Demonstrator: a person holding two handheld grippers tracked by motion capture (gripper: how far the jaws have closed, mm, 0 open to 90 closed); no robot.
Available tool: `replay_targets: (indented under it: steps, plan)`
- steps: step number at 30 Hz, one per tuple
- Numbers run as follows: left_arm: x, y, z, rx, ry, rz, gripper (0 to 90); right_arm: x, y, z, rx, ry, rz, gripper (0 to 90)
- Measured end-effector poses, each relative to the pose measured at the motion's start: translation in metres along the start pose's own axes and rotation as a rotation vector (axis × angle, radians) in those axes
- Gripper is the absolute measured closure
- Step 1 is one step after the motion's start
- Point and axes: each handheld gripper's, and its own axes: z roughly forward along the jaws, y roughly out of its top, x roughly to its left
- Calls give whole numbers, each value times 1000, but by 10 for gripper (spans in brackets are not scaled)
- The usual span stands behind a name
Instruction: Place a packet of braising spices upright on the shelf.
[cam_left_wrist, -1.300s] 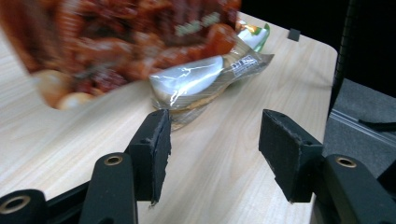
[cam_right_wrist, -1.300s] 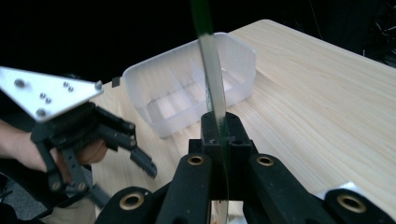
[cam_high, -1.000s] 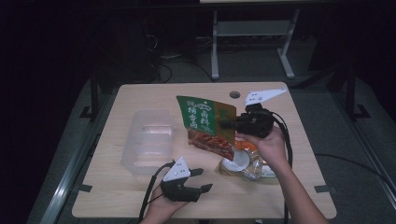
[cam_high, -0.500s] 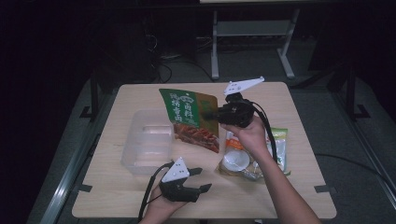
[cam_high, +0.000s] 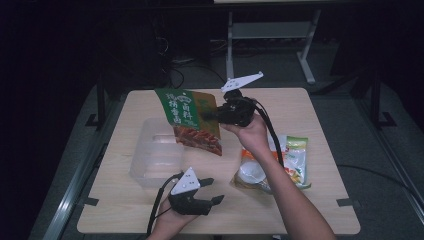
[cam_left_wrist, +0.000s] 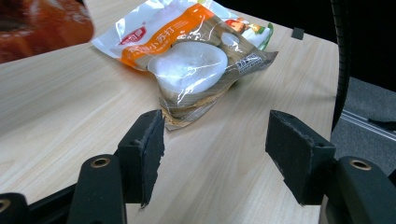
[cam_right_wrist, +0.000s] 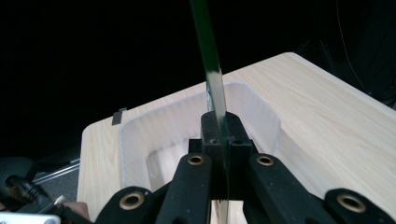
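Note:
My right gripper (cam_high: 212, 116) is shut on the edge of a green snack pouch (cam_high: 189, 119) with red food printed on its lower part, and holds it up in the air beside the clear plastic bin (cam_high: 150, 157). In the right gripper view the pouch (cam_right_wrist: 211, 70) stands edge-on between the closed pads, with the bin (cam_right_wrist: 187, 121) below and ahead. My left gripper (cam_high: 212, 191) rests near the table's front edge, open and holding nothing. Just beyond its fingertips lies a clear packet (cam_left_wrist: 189, 65) with an orange label and a white round cake inside.
Two snack packets lie right of centre: the orange-labelled one (cam_high: 252, 172) and a green-and-white one (cam_high: 296, 160). The wooden table (cam_high: 310, 107) has bare room at the back and right. The right forearm crosses above the packets. A metal stand (cam_high: 270, 30) is on the floor behind.
My right hand has carried the green pouch leftward and slightly up, from over the packets to beside the clear bin. The left gripper has stayed where it was.

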Motion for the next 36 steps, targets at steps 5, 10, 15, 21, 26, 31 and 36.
replay_targets:
  steps: [5,10,15,21,26,31,36]
  plan:
    - [0,0,-1,-4,4,6,367,-2,10,10,-9,4,-11,898]
    - [0,0,0,3,3,7,366,-2,18,19,-13,6,-14,898]
    - [1,0,-1,16,8,29,367,-6,33,42,-11,0,-19,898]
    - [3,0,-3,11,12,32,366,-10,46,71,-1,-8,-25,897]
    - [4,0,-6,6,16,31,367,-14,49,95,-5,-10,-16,898]
    - [5,0,-10,-9,26,37,367,-21,44,114,0,-7,5,897]
    - [6,1,-11,-9,28,32,366,-27,37,127,-1,-6,28,898]
